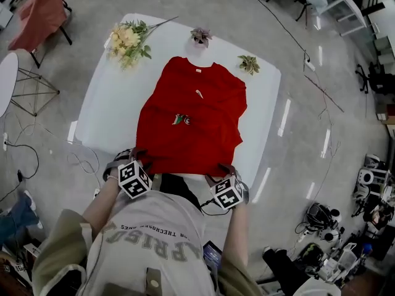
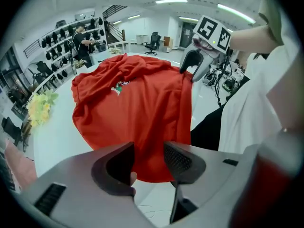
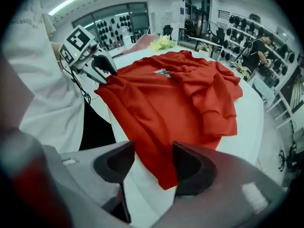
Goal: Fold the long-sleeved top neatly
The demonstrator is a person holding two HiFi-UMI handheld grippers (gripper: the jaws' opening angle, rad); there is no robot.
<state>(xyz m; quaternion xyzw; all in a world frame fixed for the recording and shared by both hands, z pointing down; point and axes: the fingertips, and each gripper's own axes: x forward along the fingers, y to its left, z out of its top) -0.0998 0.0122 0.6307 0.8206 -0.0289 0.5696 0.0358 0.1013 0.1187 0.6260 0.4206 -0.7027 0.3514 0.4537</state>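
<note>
One white desk carries the red long-sleeved top, sleeves folded in, spread just ahead of the left hand-held gripper and the right hand-held gripper. Both stand partly open, gripping nothing, with the near hem in each gap. Best to pinch both corners evenly before lifting. Far ahead, a yellow bouquet, a purplish plant and a green plant crowd the collar.

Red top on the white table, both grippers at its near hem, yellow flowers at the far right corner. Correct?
No: the head view shows the flowers at the table's far left corner, not the right. The rest holds.
</note>
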